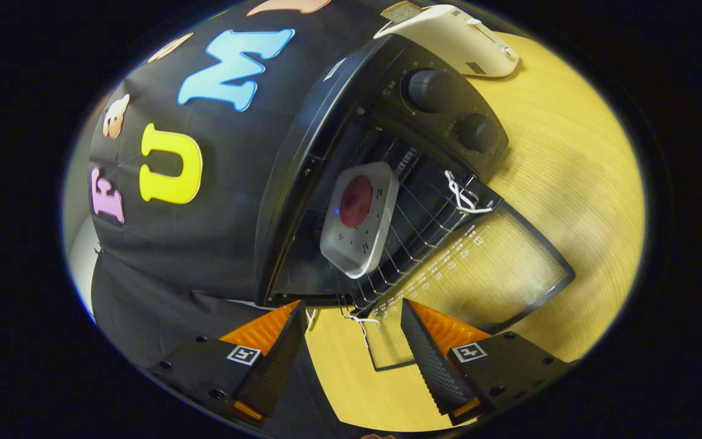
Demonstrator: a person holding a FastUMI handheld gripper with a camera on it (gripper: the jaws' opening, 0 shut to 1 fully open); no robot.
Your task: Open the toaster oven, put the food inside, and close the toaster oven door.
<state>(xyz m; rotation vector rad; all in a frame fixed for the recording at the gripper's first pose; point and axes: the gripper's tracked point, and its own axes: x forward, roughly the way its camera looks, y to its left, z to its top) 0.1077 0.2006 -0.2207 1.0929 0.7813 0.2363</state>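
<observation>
I count one toaster oven (387, 152) with two knobs (427, 88) and one open glass door (479, 274). Inside there is one wire rack (424, 219), one white tray (360, 219) and one red food piece (356, 200). Upper right lies one white device (454, 36). One gripper (351, 347) has two fingers (278, 360), spread apart.

The white appliance (457, 38) beyond the toaster oven (387, 152) is cut off.

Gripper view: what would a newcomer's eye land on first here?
The black toaster oven with its glass door dropped open onto the wooden table. On its wire rack sits a white tray holding a round dark-red piece of food. The gripper is open, its fingers just short of the door, holding nothing.
</observation>
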